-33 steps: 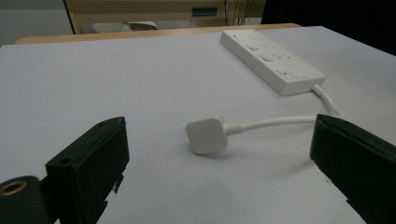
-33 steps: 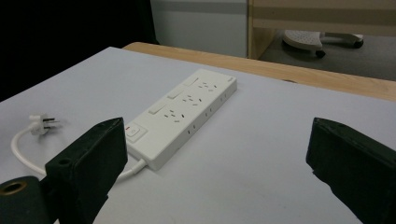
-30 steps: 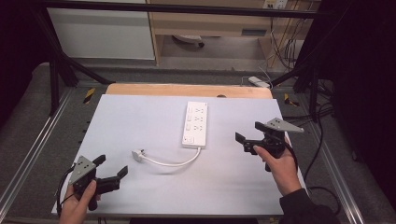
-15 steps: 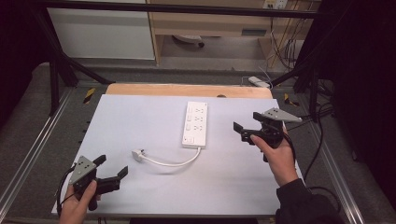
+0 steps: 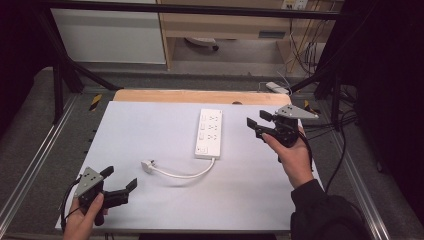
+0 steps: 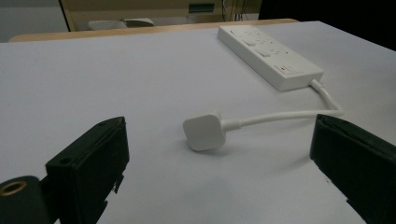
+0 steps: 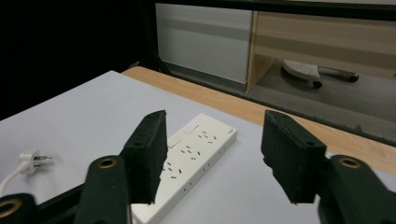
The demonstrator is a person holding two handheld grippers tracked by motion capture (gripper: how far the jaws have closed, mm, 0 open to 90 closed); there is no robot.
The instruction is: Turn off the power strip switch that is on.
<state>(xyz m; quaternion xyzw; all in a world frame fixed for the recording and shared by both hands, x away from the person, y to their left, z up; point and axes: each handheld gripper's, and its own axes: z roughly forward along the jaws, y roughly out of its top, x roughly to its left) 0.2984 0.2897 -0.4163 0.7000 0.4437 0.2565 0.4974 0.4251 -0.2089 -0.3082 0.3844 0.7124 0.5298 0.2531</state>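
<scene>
The white table (image 5: 150, 130) has wide bare stretches on its left half and along its near edge, and a strip of bare wood shows along its far edge. The power strip (image 5: 209, 133) lies flat a little right of the middle, its long side running from far to near, well inside every edge. Its white cable (image 5: 185, 174) leaves the near end and curves left to the plug (image 5: 147, 165), which lies on the table with its prongs pointing left. The left gripper (image 5: 120, 186) sits low at the near left corner, jaws spread wide and holding nothing; in the left gripper view the plug (image 6: 204, 132) lies between the two jaws but farther on, apart from both. The right gripper (image 5: 255, 123) hangs above the table just right of the power strip, jaws parted and empty, aimed toward the strip's far half, which shows between the jaws in the right gripper view (image 7: 187, 161). Compared with a second ago, the right gripper has risen and moved toward the far side of the table, while the left gripper, strip, cable and plug have stayed put. Nothing lies between either gripper and the strip or plug.
</scene>
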